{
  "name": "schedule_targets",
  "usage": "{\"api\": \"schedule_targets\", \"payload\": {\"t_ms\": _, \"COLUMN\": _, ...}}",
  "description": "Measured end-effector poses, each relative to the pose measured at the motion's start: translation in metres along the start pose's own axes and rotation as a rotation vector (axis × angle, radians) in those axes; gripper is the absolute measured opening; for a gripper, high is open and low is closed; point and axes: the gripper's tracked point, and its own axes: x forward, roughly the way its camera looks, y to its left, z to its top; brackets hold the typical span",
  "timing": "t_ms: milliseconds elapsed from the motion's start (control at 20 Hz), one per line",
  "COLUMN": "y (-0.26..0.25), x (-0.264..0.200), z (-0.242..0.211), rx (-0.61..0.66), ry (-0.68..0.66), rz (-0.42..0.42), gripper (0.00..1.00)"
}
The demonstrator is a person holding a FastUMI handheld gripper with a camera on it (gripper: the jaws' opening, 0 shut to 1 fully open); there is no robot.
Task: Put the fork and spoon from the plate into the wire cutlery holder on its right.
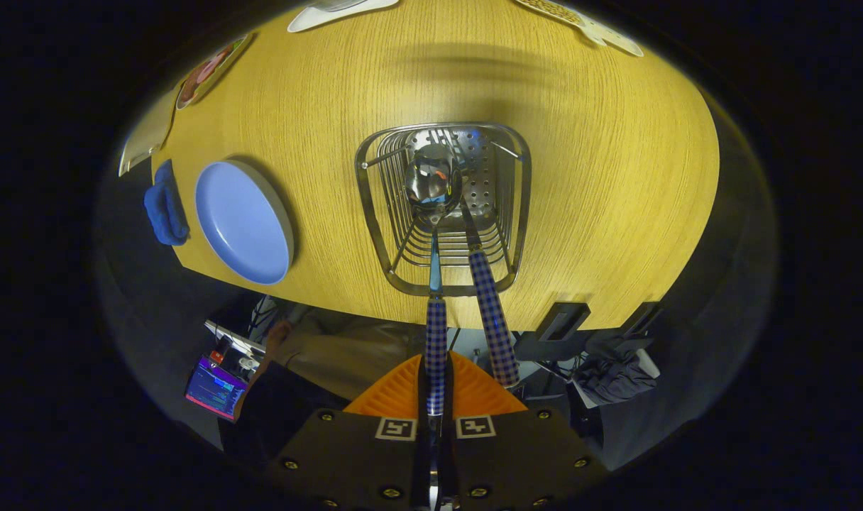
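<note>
I look straight down into the wire cutlery holder [443, 206] on the wooden table. The spoon [433, 186], with a shiny bowl and a checked handle, hangs bowl-down inside the holder. My gripper [435, 404] is shut on the spoon's checked handle, directly above the holder. The fork [490, 312], also with a checked handle, stands in the holder just right of the spoon, its handle sticking up toward me. The blue plate [243, 221] lies to the left of the holder with nothing on it.
A blue cloth [165, 206] lies beside the plate at the table's edge. Flat white items [336, 11] sit at the table's far side. A person's arm [261, 362] and a lit screen [215, 387] show below the near table edge.
</note>
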Motion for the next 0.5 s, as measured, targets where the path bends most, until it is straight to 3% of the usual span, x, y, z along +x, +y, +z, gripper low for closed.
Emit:
{"api": "schedule_targets", "payload": {"t_ms": 200, "y": 0.0, "x": -0.005, "z": 0.006, "rx": -0.021, "ry": -0.016, "rz": -0.012, "gripper": 0.16}}
{"api": "schedule_targets", "payload": {"t_ms": 350, "y": 0.0, "x": -0.012, "z": 0.011, "rx": -0.018, "ry": -0.047, "rz": -0.013, "gripper": 0.17}}
{"api": "schedule_targets", "payload": {"t_ms": 400, "y": 0.0, "x": -0.009, "z": 0.011, "rx": -0.018, "ry": -0.053, "rz": -0.014, "gripper": 0.36}}
{"api": "schedule_targets", "payload": {"t_ms": 500, "y": 0.0, "x": -0.007, "z": 0.016, "rx": -0.012, "ry": -0.07, "rz": -0.015, "gripper": 0.37}}
